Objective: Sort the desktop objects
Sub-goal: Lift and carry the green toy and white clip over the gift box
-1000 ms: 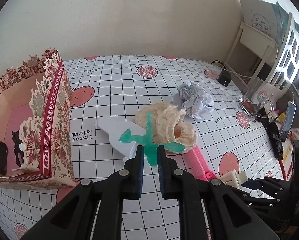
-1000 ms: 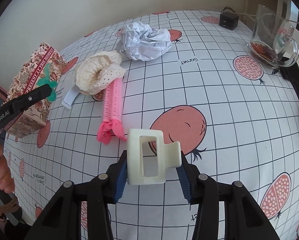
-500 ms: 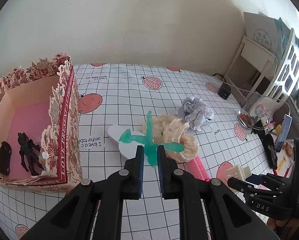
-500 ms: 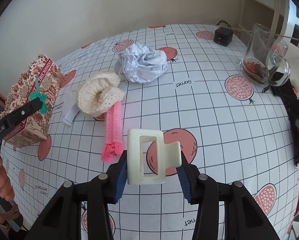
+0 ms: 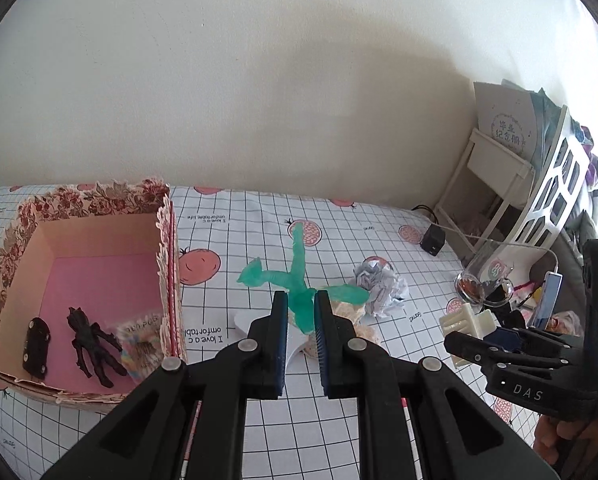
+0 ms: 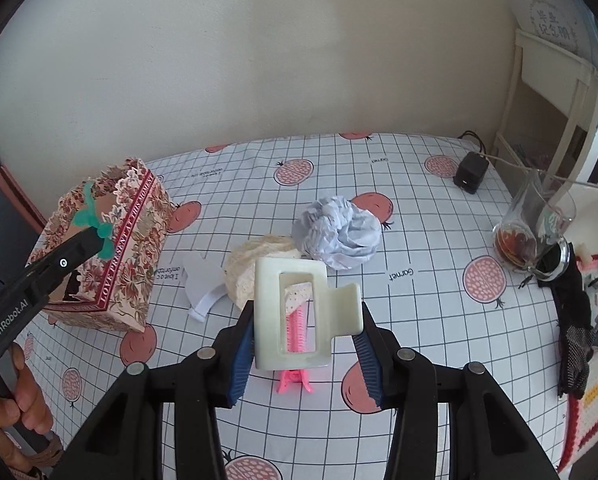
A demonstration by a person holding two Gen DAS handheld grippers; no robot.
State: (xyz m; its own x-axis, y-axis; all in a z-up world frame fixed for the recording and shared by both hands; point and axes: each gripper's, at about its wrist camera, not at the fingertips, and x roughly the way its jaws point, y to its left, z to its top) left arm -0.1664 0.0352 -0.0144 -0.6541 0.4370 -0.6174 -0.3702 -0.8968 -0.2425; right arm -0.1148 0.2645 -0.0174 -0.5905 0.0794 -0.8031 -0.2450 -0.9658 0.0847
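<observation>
My left gripper (image 5: 301,312) is shut on a translucent green hair clip (image 5: 299,280), held in the air to the right of the open floral box (image 5: 167,264). Inside the box lie a black claw clip (image 5: 93,344), a flat black piece (image 5: 36,344) and a small packet (image 5: 141,336). My right gripper (image 6: 307,332) is shut on a cream claw clip (image 6: 299,312), raised above the table. Below it lie a pink hair clip (image 6: 297,360), a cream lace scrunchie (image 6: 255,264) and a white paper cut-out (image 6: 203,280). In the right wrist view the left gripper (image 6: 99,238) hangs by the floral box (image 6: 127,248).
A crumpled paper ball (image 6: 339,232) sits behind the scrunchie. A glass mug (image 6: 535,224) with dark liquid, a black charger (image 6: 471,170) with its cable and dark fabric (image 6: 575,320) crowd the right edge. A white rack (image 5: 539,184) stands at the far right. A hand (image 6: 23,396) grips the left handle.
Both grippers have risen with their clips and tilted up, so more wall shows. The box interior has come into the left wrist view. Neither grip has altered.
</observation>
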